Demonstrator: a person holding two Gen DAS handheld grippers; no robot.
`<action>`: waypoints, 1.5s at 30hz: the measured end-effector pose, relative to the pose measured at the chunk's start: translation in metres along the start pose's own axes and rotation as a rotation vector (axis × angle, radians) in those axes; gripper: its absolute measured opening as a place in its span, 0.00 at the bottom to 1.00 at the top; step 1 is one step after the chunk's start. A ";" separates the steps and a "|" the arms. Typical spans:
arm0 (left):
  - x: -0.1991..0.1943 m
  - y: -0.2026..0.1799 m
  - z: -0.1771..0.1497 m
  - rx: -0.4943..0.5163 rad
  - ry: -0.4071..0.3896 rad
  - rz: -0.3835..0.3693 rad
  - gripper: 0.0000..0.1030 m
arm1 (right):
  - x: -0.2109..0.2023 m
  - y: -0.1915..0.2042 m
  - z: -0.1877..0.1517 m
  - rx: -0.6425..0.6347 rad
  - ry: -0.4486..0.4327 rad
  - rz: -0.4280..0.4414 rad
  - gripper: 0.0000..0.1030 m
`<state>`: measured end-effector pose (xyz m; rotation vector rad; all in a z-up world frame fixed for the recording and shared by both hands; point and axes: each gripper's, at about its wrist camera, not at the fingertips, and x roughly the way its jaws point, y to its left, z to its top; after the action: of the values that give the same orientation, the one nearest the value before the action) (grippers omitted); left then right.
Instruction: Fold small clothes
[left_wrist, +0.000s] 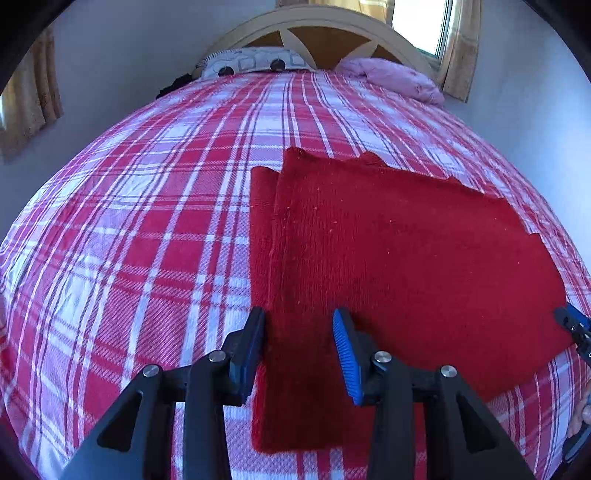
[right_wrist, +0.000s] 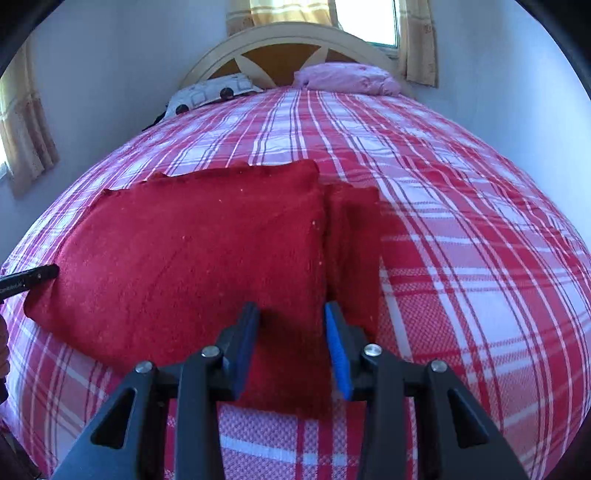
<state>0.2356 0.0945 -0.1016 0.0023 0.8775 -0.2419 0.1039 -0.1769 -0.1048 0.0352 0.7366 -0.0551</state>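
Now | red cloth (left_wrist: 388, 251) near bed's (left_wrist: 129, 221) front edge | left gripper (left_wrist: 300, 354), right gripper (right_wrist: 291, 347) both apart (holding nothing) | one-layer grab may undo fold

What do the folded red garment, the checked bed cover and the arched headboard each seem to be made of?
Folded red garment: probably knitted wool or acrylic, matte and fuzzy, with pale lint specks. Red-and-white checked bed cover: woven cloth, likely cotton, with a visible twill texture. Arched headboard: apparently cream-painted wood around brown panels, smooth finish.
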 end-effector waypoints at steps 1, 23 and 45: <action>-0.001 0.002 -0.002 -0.010 -0.004 0.003 0.43 | -0.001 0.002 -0.002 -0.007 0.006 -0.006 0.39; -0.008 0.024 -0.044 -0.464 0.009 -0.264 0.20 | -0.006 -0.020 -0.020 0.119 -0.009 0.111 0.41; -0.055 -0.003 -0.038 -0.400 -0.206 -0.209 0.17 | 0.030 0.184 0.128 -0.093 0.180 0.569 0.83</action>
<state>0.1720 0.1069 -0.0841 -0.4806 0.7083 -0.2531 0.2236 -0.0006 -0.0276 0.1618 0.8854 0.5310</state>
